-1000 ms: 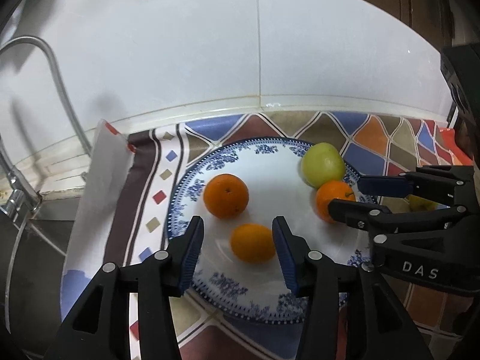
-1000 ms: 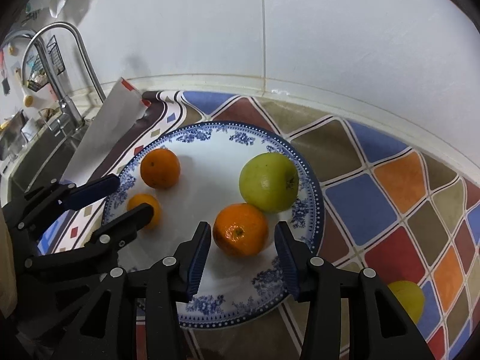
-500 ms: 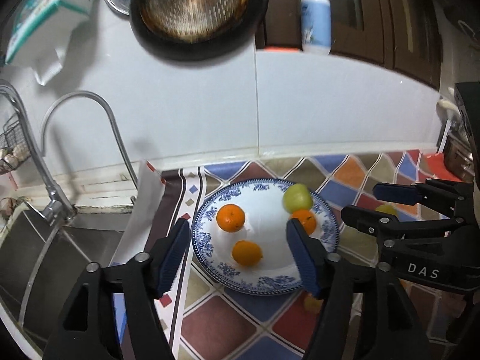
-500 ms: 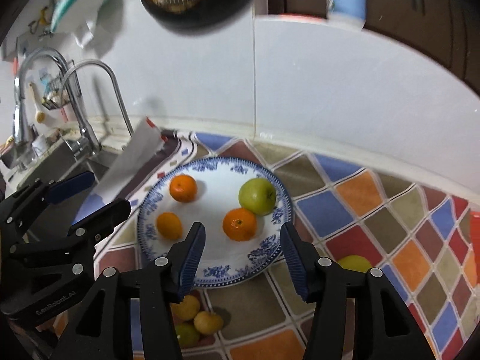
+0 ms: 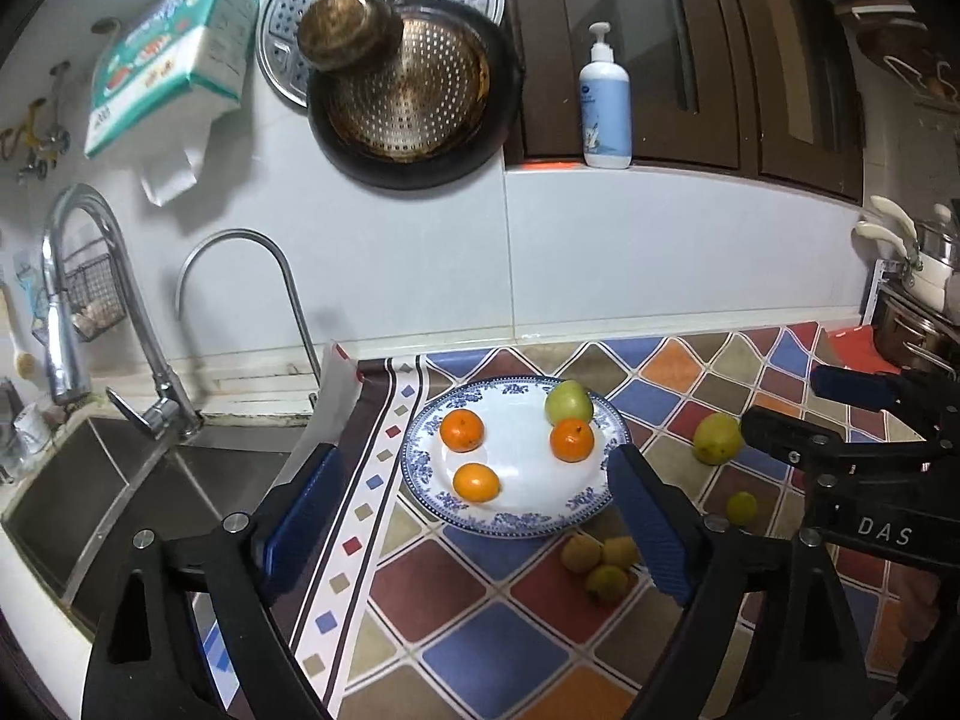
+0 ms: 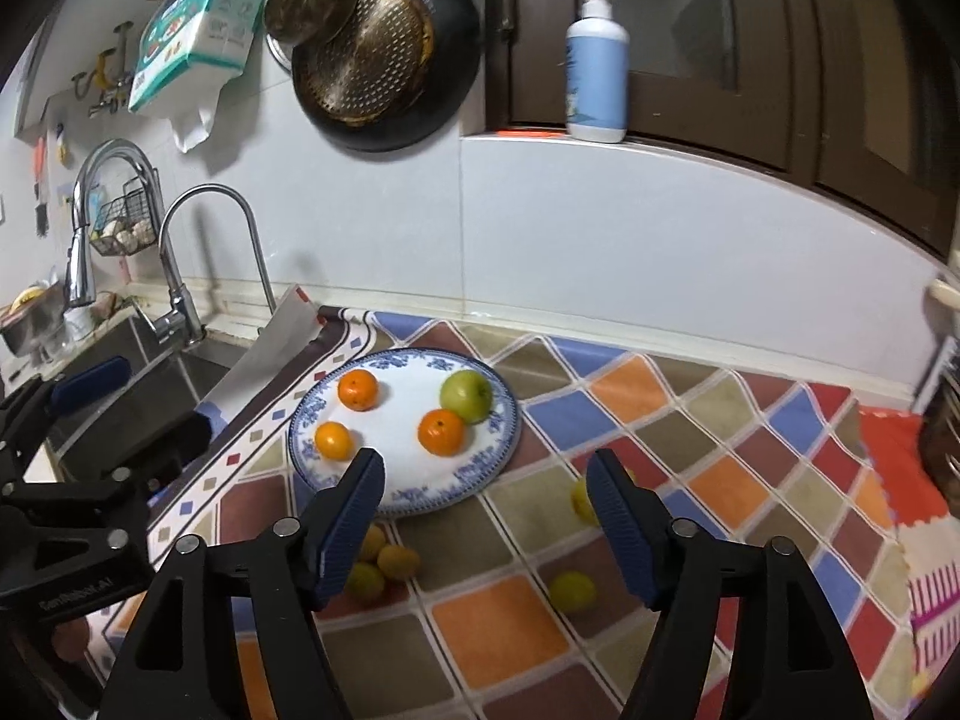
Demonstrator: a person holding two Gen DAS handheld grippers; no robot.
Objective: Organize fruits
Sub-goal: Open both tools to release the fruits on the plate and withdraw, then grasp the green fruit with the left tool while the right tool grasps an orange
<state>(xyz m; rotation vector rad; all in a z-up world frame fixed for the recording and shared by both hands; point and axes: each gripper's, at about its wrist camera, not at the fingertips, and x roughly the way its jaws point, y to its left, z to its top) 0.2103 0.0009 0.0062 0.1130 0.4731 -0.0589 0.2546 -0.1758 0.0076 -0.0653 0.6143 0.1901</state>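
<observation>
The plate (image 5: 606, 501) lies on the tiled mat (image 5: 456, 594), ahead of both sets of tongs, and carries four fruits. Three oranges sit apart from each other: one (image 5: 461, 430) toward the far left, one (image 5: 476, 482) nearest the left tongs, and one (image 5: 572, 440) toward the right, touching the green apple (image 5: 568, 402) behind it at the plate's far rim.

Off the plate, three small yellowish fruits (image 5: 597, 564) cluster on the mat just short of the near rim, close to the left tongs' right finger. In the left view a larger green fruit (image 5: 717, 438) rests right of the plate, beside the right tongs' fingers, with a small yellow fruit (image 5: 742, 507) nearer the camera.

The left tongs (image 5: 474, 534) are spread wide, the fingers flanking the plate in view, holding and touching nothing. The right tongs (image 6: 486, 519) are likewise released and empty, raised above the mat, their gap framing the plate's near right edge.

Left of the left tongs the sink (image 5: 102, 498) drops away under a curved faucet (image 5: 240, 276). A pan (image 5: 414, 96) hangs on the wall beyond, and a pump bottle (image 5: 605, 102) stands on the ledge.
</observation>
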